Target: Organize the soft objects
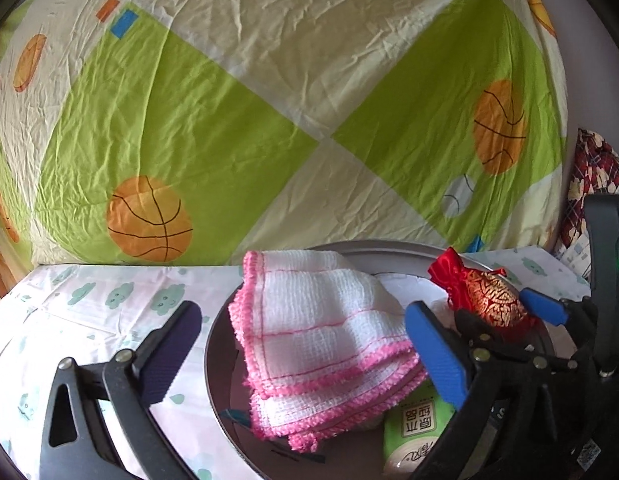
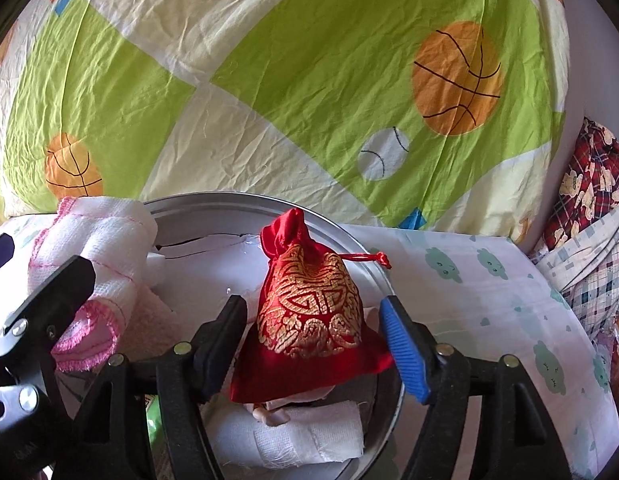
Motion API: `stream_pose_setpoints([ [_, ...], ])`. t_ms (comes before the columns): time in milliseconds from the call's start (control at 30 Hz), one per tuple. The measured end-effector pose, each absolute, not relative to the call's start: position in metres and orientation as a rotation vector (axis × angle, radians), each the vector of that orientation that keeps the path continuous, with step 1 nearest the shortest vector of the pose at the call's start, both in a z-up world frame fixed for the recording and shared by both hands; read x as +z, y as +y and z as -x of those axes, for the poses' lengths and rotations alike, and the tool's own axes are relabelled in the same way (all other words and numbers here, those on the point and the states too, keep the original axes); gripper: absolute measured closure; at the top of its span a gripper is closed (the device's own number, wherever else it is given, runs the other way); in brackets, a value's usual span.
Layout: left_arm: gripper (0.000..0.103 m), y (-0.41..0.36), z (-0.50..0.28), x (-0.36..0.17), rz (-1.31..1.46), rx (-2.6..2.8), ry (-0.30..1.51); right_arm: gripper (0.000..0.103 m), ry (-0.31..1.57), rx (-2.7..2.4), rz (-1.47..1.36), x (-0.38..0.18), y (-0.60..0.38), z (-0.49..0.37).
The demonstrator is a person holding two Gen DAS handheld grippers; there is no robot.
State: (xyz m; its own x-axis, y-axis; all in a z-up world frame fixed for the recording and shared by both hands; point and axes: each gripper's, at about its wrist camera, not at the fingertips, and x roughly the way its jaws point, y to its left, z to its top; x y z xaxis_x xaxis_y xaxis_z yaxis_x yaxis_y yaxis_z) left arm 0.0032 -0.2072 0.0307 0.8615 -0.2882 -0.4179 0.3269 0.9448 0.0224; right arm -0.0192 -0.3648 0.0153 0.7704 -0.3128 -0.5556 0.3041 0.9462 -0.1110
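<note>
Left gripper [image 1: 305,356]: fingers spread wide, straddling the folded white cloth with pink trim [image 1: 317,340]. Pads aren't touching it: left pad sits out over the bedsheet [image 1: 89,312], well off the cloth's left edge, right pad just beside its right edge. Reads as a finished drop, not a grasp.

Cloth lies in the left part of the round metal tray [image 1: 221,364], its left corner draped over the rim. Folded and stacked flat, so it probably stays put. It covers part of a green-labelled pack [image 1: 413,428] at the near side.

Middle of the tray, right-wrist view: white paper or fabric [image 2: 213,256] lining the bottom, plus a white gauze-like cloth [image 2: 305,436] at the near edge, under the pouch.

Right gripper [image 2: 313,340]: fingers partly spread, flanking the red drawstring pouch with gold print [image 2: 309,312]. Small gap visible on both sides, so no pinch. Pouch stands upright on its own, base splayed on the cloths beneath, cord knot hanging toward the right rim.

Judgement: both soft items are delivered into the tray; the clearance lets each gripper back out without dragging fabric. Risk: the pouch is top-heavy on a soft base and could tip if brushed.

Far behind: green and cream sheet with basketball print [image 1: 269,120], hung as a backdrop.
</note>
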Motion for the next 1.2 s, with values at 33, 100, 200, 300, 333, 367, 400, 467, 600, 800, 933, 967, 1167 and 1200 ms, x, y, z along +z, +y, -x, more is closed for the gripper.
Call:
stream_pose_setpoints([
  [33,0.0,-0.208,-0.003,0.031,-0.095,-0.326,0.425,0.032,0.601,-0.334,0.013,0.016,-0.365,0.02],
  [100,0.0,-0.208,-0.003,0.031,-0.093,-0.322,0.427,0.031,0.599,-0.338,0.007,0.016,-0.366,0.021],
  [200,0.0,-0.207,-0.005,0.03,-0.08,-0.331,0.445,0.03,0.598,-0.345,0.003,0.016,-0.367,0.021],
  [300,0.0,-0.203,-0.004,0.033,-0.07,-0.326,0.432,0.03,0.571,-0.349,-0.014,0.019,-0.369,0.026],
  [333,0.0,-0.201,-0.002,0.034,-0.068,-0.326,0.423,0.03,0.568,-0.353,-0.017,0.02,-0.369,0.026],
  [367,0.0,-0.2,-0.001,0.036,-0.063,-0.327,0.413,0.03,0.563,-0.351,-0.021,0.022,-0.369,0.027],
  [400,0.0,-0.198,0.0,0.038,-0.056,-0.331,0.405,0.03,0.559,-0.348,-0.025,0.023,-0.369,0.029],
  [467,0.0,-0.194,0.004,0.04,-0.043,-0.336,0.39,0.03,0.545,-0.348,-0.036,0.025,-0.367,0.032],
  [600,0.0,-0.184,0.009,0.042,-0.029,-0.332,0.372,0.024,0.485,-0.365,-0.035,0.03,-0.364,0.041],
  [800,0.0,-0.161,0.019,0.041,0.007,-0.31,0.336,0.023,0.396,-0.353,-0.082,0.034,-0.361,0.056],
  [933,0.0,-0.155,0.028,0.041,-0.014,-0.289,0.289,0.023,0.361,-0.339,-0.067,0.034,-0.35,0.062],
  [967,0.0,-0.154,0.03,0.04,-0.017,-0.292,0.283,0.023,0.353,-0.339,-0.047,0.033,-0.345,0.062],
  [1167,0.0,-0.153,0.037,0.036,-0.041,-0.29,0.266,0.02,0.312,-0.349,0.017,0.036,-0.327,0.074],
  [1200,0.0,-0.153,0.039,0.035,-0.039,-0.292,0.266,0.019,0.314,-0.351,0.013,0.036,-0.327,0.076],
])
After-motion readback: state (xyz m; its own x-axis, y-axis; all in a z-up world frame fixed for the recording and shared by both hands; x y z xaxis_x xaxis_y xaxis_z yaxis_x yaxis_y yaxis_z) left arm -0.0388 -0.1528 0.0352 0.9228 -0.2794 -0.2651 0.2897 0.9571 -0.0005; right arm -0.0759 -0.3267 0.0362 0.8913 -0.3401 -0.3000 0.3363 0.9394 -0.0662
